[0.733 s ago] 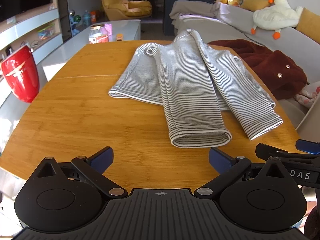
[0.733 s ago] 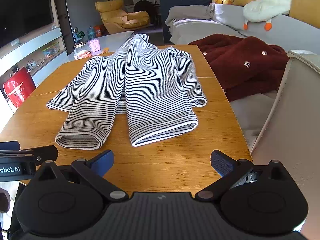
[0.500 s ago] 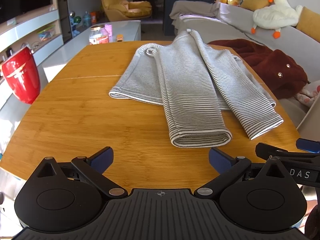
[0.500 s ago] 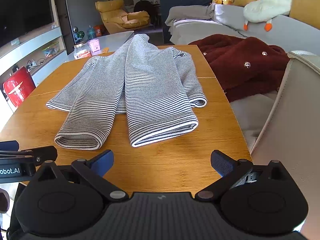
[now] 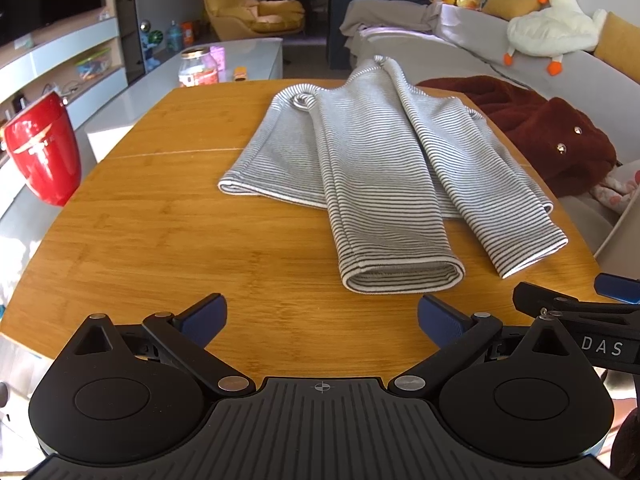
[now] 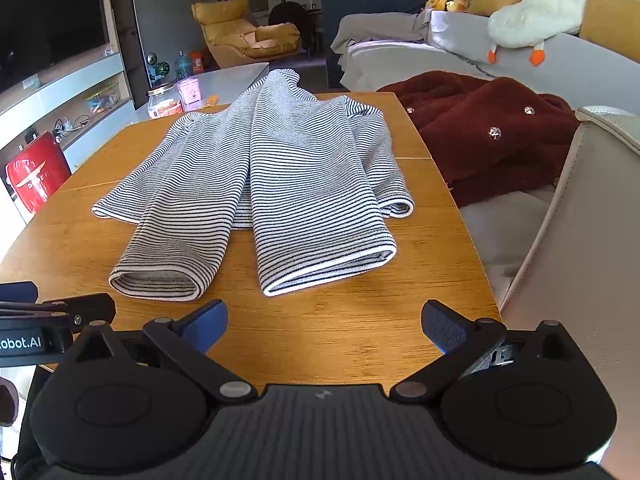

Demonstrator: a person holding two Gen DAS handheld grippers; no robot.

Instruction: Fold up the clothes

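Note:
A grey-and-white striped garment (image 5: 376, 168) lies flat on the wooden table (image 5: 160, 240), both sleeves folded lengthwise over the body with the cuffs pointing at me. It also shows in the right wrist view (image 6: 280, 184). My left gripper (image 5: 320, 316) is open and empty, held above the table's near edge just short of the left cuff. My right gripper (image 6: 324, 320) is open and empty, just short of the right cuff. Each gripper's tip shows at the edge of the other's view.
A dark red fleece coat (image 6: 480, 128) lies on the sofa to the right of the table. A red pot (image 5: 40, 152) stands off the table's left side. A jar (image 5: 198, 68) sits on the low white table behind. A cream chair back (image 6: 580, 240) is at the right.

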